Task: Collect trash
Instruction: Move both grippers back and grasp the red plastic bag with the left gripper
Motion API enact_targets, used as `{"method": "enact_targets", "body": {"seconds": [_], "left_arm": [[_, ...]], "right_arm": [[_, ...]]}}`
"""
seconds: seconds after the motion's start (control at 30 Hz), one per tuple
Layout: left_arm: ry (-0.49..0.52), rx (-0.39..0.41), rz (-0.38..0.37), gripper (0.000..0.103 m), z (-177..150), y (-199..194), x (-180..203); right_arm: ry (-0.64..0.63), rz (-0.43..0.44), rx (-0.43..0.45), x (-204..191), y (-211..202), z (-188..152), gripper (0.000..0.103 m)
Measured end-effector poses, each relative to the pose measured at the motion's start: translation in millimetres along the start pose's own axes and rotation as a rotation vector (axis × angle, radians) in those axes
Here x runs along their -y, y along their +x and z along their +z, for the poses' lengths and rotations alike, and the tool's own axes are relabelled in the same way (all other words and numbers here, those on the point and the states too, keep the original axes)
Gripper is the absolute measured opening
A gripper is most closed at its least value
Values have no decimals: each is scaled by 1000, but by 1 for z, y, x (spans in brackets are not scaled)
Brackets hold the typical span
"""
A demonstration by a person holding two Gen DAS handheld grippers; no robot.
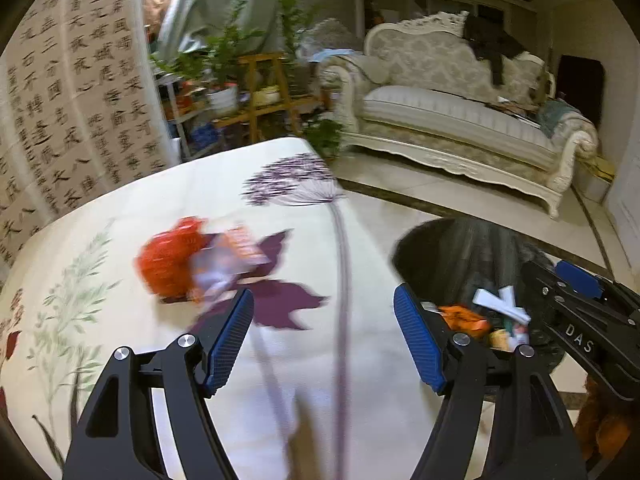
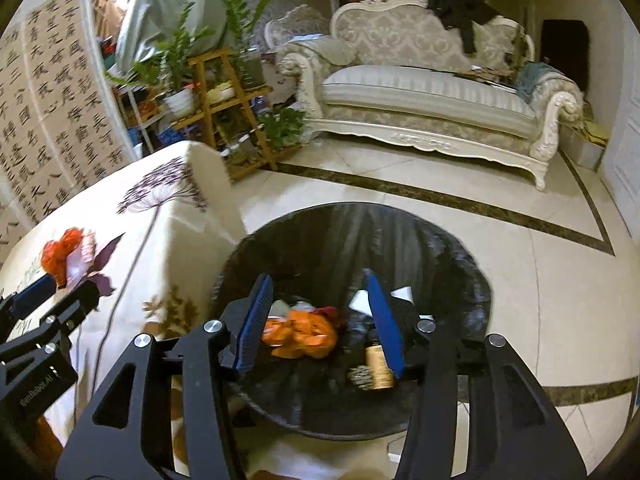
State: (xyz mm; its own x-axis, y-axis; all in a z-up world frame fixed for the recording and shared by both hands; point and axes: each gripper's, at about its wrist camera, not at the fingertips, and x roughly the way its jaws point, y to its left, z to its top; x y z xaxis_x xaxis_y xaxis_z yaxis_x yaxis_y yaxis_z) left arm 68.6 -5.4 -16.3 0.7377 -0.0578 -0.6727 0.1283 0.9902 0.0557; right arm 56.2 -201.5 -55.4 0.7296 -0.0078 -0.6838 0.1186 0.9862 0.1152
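A crumpled red mesh with a white-and-orange wrapper [image 1: 172,264] lies on the floral tablecloth [image 1: 200,200], blurred, just beyond my left gripper [image 1: 323,292]. That gripper is open and holds nothing. The same trash [image 2: 66,254] shows at the left of the right wrist view. My right gripper [image 2: 317,276] is open above the black-lined bin [image 2: 440,248] beside the table, with nothing pressed between its pads. Inside the bin lie an orange wrapper [image 2: 300,334], a small brown bottle [image 2: 378,364] and white paper [image 2: 402,292].
The bin [image 1: 460,256] stands on the tiled floor [image 2: 520,280] off the table's right edge. A cream sofa [image 1: 460,120], a wooden plant stand [image 1: 268,92] and a calligraphy screen [image 1: 72,100] are beyond the table.
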Motion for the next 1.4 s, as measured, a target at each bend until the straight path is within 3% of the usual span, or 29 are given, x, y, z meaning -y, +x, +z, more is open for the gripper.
{"method": "enact_targets", "body": {"seconds": [0.43, 0.8, 0.87, 0.93, 1.03, 1.2, 1.4], "left_arm": [[-109, -15, 168, 75, 4, 18, -100], [-78, -24, 116, 75, 17, 46, -120], [-76, -25, 99, 65, 18, 47, -121], [-70, -39, 69, 45, 17, 51, -120], [-49, -35, 56, 34, 16, 50, -118], [-51, -20, 48, 30, 12, 38, -123], [-116, 7, 92, 29, -1, 10, -150]], "right_arm": [[-119, 117, -31, -80, 11, 5, 49], [-150, 152, -55, -111, 22, 12, 50], [-153, 152, -61, -114, 25, 13, 50], [-154, 155, -68, -116, 27, 12, 50], [-161, 155, -73, -121, 28, 13, 50], [-178, 169, -80, -133, 31, 14, 50], [-214, 219, -99, -162, 33, 13, 50]]}}
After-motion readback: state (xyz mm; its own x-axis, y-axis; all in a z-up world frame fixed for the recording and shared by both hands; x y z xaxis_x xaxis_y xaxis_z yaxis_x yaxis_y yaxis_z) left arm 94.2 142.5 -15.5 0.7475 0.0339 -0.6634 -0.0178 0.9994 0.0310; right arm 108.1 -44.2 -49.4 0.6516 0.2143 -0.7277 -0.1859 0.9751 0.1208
